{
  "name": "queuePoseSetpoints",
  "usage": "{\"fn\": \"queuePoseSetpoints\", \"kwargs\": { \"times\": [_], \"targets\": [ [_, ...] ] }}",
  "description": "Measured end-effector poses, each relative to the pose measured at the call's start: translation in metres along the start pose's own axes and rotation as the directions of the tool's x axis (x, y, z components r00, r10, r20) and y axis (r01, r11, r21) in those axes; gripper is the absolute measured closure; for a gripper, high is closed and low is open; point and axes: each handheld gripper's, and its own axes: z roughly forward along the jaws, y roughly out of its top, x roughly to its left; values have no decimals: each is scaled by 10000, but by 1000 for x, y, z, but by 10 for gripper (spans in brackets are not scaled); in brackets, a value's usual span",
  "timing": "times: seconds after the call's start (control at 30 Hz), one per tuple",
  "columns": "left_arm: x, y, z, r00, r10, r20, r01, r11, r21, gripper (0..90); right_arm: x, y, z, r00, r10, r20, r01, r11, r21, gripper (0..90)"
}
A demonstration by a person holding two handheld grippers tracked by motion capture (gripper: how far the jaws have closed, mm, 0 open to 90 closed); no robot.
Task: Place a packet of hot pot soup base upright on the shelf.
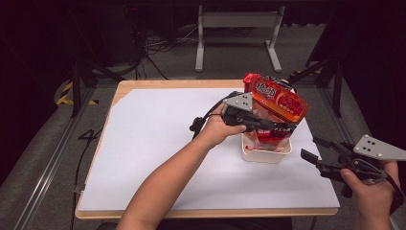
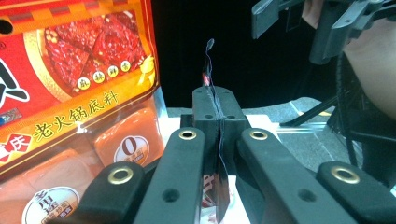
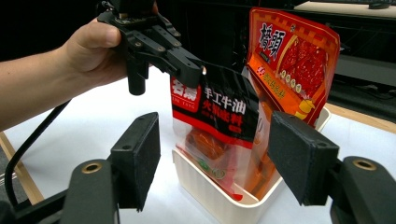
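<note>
A white open box [image 1: 265, 154] stands on the white sheet. An orange-red hotpot pouch [image 1: 280, 98] stands upright in it, leaning back. In front of it a black-and-red pouch [image 3: 215, 109] sits in the same box [image 3: 219, 198], bottom down. My left gripper [image 1: 283, 127] is shut on that pouch's top edge; in the left gripper view the thin edge [image 2: 215, 140] is pinched between the closed jaws of that gripper [image 2: 218, 105]. My right gripper [image 1: 311, 147] is open to the right of the box, apart from it, and its pads [image 3: 140, 158] frame both pouches with nothing between them.
The white sheet [image 1: 158, 143] covers a wooden table [image 1: 124, 88], with bare room at the left and front. The table's right edge lies close to my right gripper. A metal frame [image 1: 237, 33] and cables lie on the floor behind.
</note>
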Motion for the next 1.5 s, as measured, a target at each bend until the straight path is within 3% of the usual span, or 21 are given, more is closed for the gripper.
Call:
{"fn": "queuePoseSetpoints", "kwargs": {
  "times": [0.43, 0.73, 0.77, 0.87, 1.17, 1.23, 1.4, 1.5],
  "targets": [
    [4, -17, 11, 9990, -242, -368, 247, 9996, 142, 889, 0, 0, 3, 10000, -26, -24, 27, 10000, 72, 350],
    [4, -27, 7, 9976, -406, -565, 419, 9989, 229, 852, 0, 0, 5, 10000, -75, -55, 76, 9999, 88, 349],
    [4, -26, 6, 9969, -406, -666, 423, 9988, 240, 832, 0, 0, 5, 9999, -92, -60, 93, 9999, 104, 349],
    [3, -26, 5, 9939, -518, -977, 559, 9976, 398, 637, 0, 0, 7, 9999, -128, -80, 129, 9998, 153, 348],
    [-4, -25, -1, 9843, -1022, -1442, 1046, 9945, 94, 292, -1, -1, 12, 9998, -127, -147, 130, 9997, 227, 341],
    [-8, -23, -5, 9813, -919, -1692, 936, 9956, 23, 263, -1, 0, 13, 9998, -134, -151, 138, 9996, 233, 338],
    [-20, -19, -16, 9791, -893, -1829, 900, 9959, -46, 221, -3, -1, 16, 9997, -178, -146, 181, 9995, 247, 318],
    [-26, -19, -27, 9727, -1014, -2087, 1004, 9948, -158, 211, -4, -1, 21, 9996, -223, -154, 228, 9992, 331, 313]
  ]
}}
